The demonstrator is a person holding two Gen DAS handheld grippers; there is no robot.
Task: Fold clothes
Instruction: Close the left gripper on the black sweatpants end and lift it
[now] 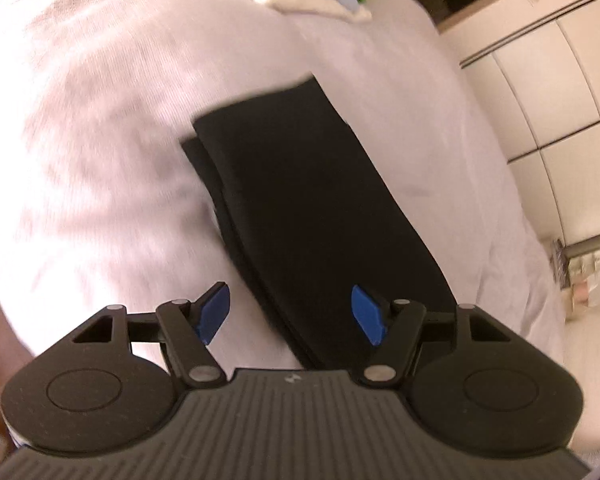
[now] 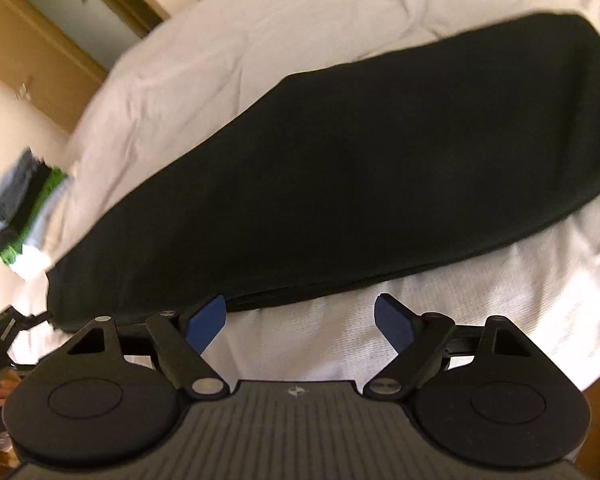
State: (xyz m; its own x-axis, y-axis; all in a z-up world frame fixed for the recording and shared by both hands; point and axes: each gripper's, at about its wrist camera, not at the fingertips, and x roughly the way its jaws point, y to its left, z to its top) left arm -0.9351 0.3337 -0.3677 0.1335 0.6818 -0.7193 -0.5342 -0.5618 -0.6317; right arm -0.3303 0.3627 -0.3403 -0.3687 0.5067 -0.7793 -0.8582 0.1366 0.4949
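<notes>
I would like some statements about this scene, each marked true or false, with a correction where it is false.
1. The left gripper is open and holds nothing. True.
2. The black garment lies in a crumpled heap. False: it lies flat as a long, narrow folded strip on the white bedding.
3. The right gripper is shut on the black garment. False: it is open, with only bedding between its fingers.
4. A stack of folded clothes sits on the bed beyond one end of the garment. True.
5. The stack is all black. False: it shows green, blue, black and white layers.
</notes>
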